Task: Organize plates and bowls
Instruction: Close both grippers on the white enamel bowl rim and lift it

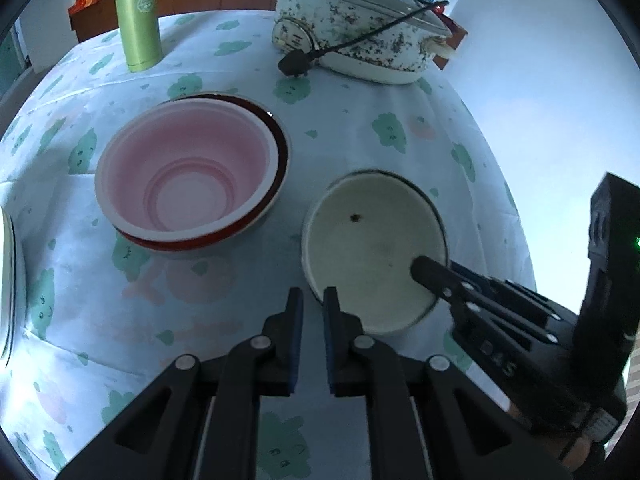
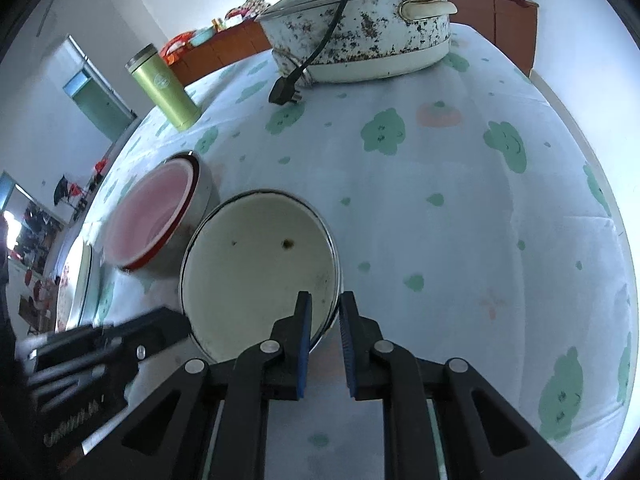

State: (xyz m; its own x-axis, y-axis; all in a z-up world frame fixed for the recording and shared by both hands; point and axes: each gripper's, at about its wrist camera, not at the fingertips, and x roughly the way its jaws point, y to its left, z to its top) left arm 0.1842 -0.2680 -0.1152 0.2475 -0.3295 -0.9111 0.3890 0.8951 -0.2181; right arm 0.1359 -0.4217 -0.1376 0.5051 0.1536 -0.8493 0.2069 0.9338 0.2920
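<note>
A cream enamel bowl (image 1: 372, 248) with a dark rim stands on the table; it also shows in the right wrist view (image 2: 256, 268). My right gripper (image 2: 323, 304) straddles its near rim, one finger inside and one outside, with a narrow gap left. My left gripper (image 1: 311, 300) is beside the bowl's left rim, jaws slightly apart and holding nothing. A pink bowl (image 1: 184, 168) sits nested in a red-rimmed white bowl (image 1: 280, 136) to the left, also seen in the right wrist view (image 2: 148, 216).
A speckled white electric pot (image 1: 360, 28) with lid, cord and plug (image 1: 294, 64) stands at the back. A green thermos (image 1: 138, 16) stands at the back left. A white plate edge (image 1: 8, 288) shows at far left. The flowered tablecloth (image 2: 440, 200) covers the table.
</note>
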